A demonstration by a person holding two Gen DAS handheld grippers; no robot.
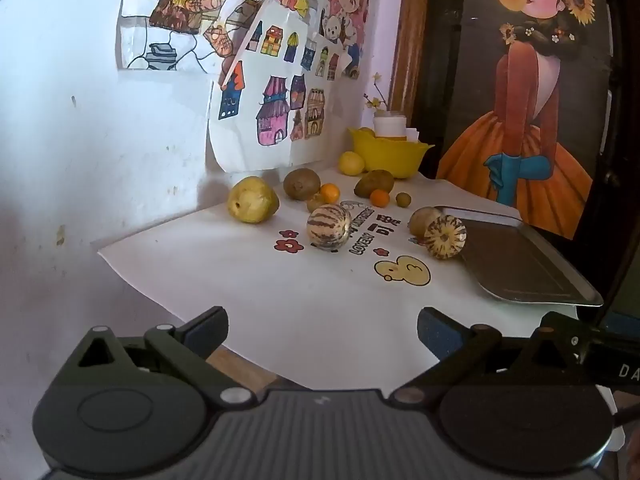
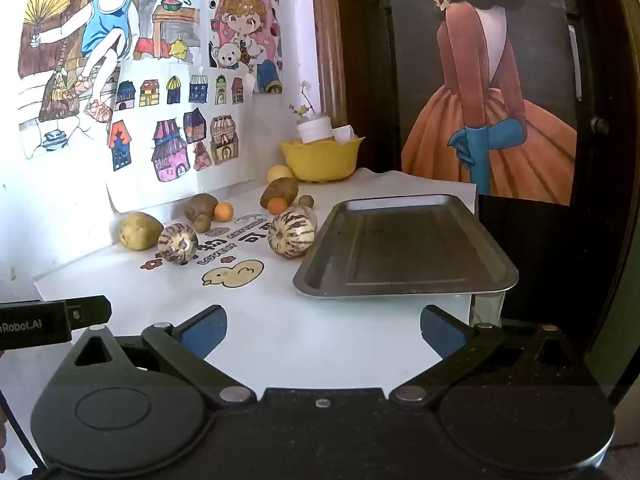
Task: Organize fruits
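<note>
Several fruits lie on a white printed cloth (image 1: 280, 300): a yellow pear (image 1: 252, 200) (image 2: 139, 231), two striped melons (image 1: 326, 227) (image 1: 445, 237) (image 2: 178, 244) (image 2: 291, 235), brown kiwis (image 1: 301, 184) (image 1: 374, 183), small oranges (image 1: 330, 193) (image 1: 379, 198) and a lemon (image 1: 351, 163). A metal tray (image 1: 520, 264) (image 2: 404, 244) lies bare at the right. My left gripper (image 1: 322, 330) and right gripper (image 2: 323, 330) both stand open over the cloth's near edge, nothing between their fingers, well short of the fruits.
A yellow bowl (image 1: 388, 154) (image 2: 322, 160) holding a white jar stands at the back corner. Drawings hang on the wall behind the fruits, and a dark framed picture stands right of the tray. The left gripper's body (image 2: 52, 322) shows at the right wrist view's left edge.
</note>
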